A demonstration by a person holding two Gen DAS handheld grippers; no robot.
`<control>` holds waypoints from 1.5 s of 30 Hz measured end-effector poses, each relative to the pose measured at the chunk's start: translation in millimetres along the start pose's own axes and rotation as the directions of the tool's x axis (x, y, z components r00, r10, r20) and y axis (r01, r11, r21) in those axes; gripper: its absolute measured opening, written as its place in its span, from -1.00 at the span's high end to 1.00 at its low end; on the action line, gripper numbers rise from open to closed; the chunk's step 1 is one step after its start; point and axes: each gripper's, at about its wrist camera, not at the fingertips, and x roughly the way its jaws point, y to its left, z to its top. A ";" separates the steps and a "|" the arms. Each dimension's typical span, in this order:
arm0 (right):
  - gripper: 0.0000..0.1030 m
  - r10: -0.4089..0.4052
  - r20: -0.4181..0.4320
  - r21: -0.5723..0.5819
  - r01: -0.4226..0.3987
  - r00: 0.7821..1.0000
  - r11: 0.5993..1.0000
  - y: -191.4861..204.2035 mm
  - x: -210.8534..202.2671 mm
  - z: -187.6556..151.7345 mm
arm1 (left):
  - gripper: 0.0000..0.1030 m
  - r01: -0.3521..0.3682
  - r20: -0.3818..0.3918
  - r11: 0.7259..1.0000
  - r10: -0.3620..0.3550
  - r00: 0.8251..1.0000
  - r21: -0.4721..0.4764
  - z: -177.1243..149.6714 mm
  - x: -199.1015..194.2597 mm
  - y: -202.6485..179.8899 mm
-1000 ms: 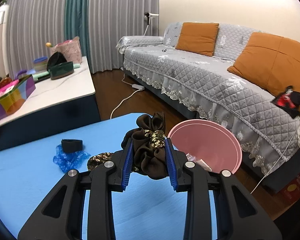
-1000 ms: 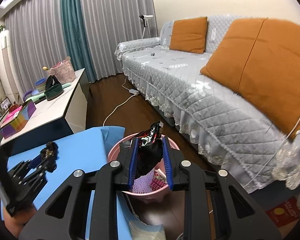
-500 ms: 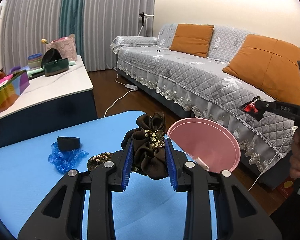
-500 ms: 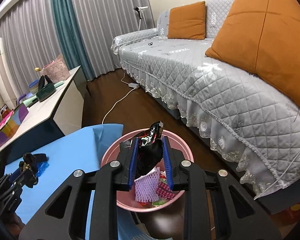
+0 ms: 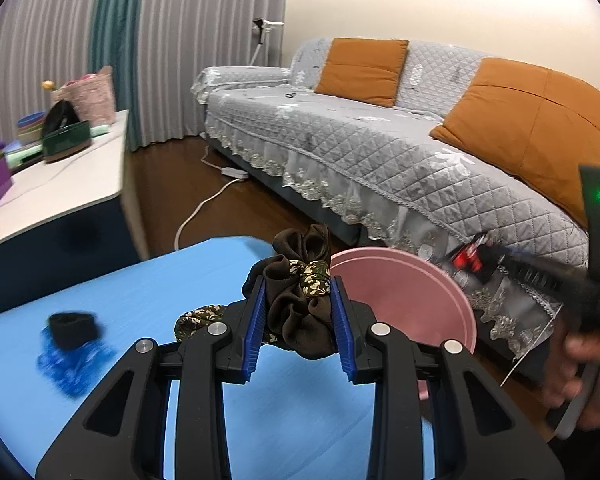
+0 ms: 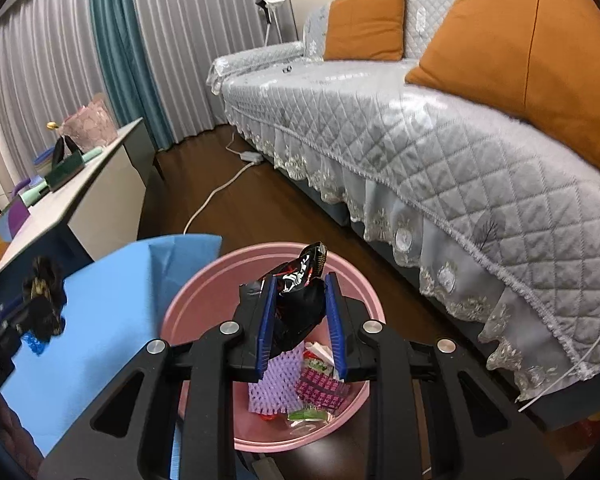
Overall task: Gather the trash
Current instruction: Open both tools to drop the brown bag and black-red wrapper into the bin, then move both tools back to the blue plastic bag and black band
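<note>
At lower centre of the right wrist view, right gripper [image 6: 300,320] clamping a black snack wrapper [image 6: 300,296] above pink bin [image 6: 204,292], already holding trash. Left gripper [image 5: 300,320] gripping brown scrunchie [image 5: 300,300]; blue scrap [image 5: 68,364] left on worktop [image 5: 160,280].

Blue table [image 5: 148,280] carries black band [image 5: 74,325], blue wrapper [image 5: 72,364].

No text, brand, number or sign can be read. The crumpled black and red foil snack wrapper [image 6: 298,300] carries white printed marks, too creased to make out. The dark red patterned packet [image 6: 320,386] lying in the pink plastic bin [image 6: 204,308] shows only pattern.
</note>
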 end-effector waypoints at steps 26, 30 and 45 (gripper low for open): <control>-0.09 -0.008 -0.026 -0.019 0.008 1.000 1.000 12.9 17.3 -13.6 | -0.03 0.055 0.004 0.995 -0.055 0.998 -0.087 27.2 11.7 17.5; 0.00 0.056 0.027 -0.076 -0.054 0.998 0.996 49.7 0.6 -10.5 | 0.03 -0.058 0.024 0.992 0.061 0.998 -0.114 8.7 -22.5 54.9; 0.44 0.395 -0.037 -0.137 -0.396 0.918 0.908 189.5 -2.2 -22.3 | 0.04 -0.309 -0.145 0.887 0.275 0.951 -0.345 -68.2 -40.0 203.6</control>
